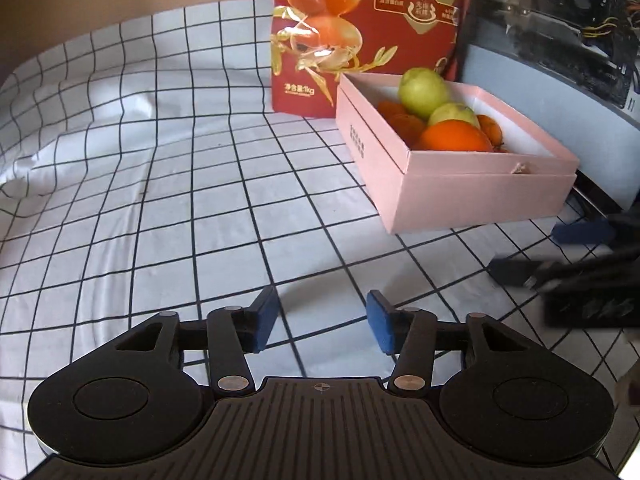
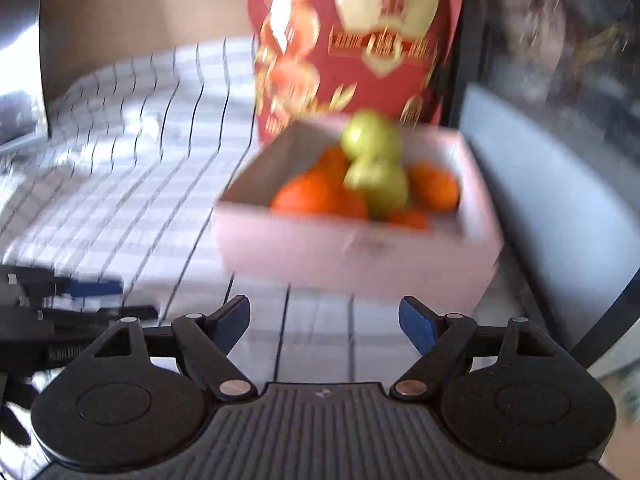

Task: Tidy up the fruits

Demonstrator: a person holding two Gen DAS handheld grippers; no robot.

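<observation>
Checked white cloth (image 1: 168, 200) is covering the table, with a red printed bag (image 1: 360, 24) standing at the back and a dark computer case (image 1: 560, 12) to the right of it. I'm looking at a pink box (image 1: 476, 188) sitting on the cloth just in front of the bag, and all the fruit I can find is lying in it: two green pears (image 1: 424, 92), one big orange (image 1: 456, 136) and some smaller orange fruits (image 1: 404, 124) packed around them. I'm seeing nothing loose on the cloth.

Left gripper (image 1: 322, 320) is hanging over bare cloth with its jaws apart and nothing between them. Right gripper (image 2: 324, 320) is facing the box front, jaws spread wide, also empty. Right view is smeared by motion, so I'm counting its fruit only roughly.

Judging the step: I'm approaching the box for a pick. I'm thinking the top pear is the easiest, so I'm advising coming in from above, straddling its widest part and closing gently, since the pile is looking ready to roll. Pears are looking smooth and matte, the orange glossy and round.
</observation>
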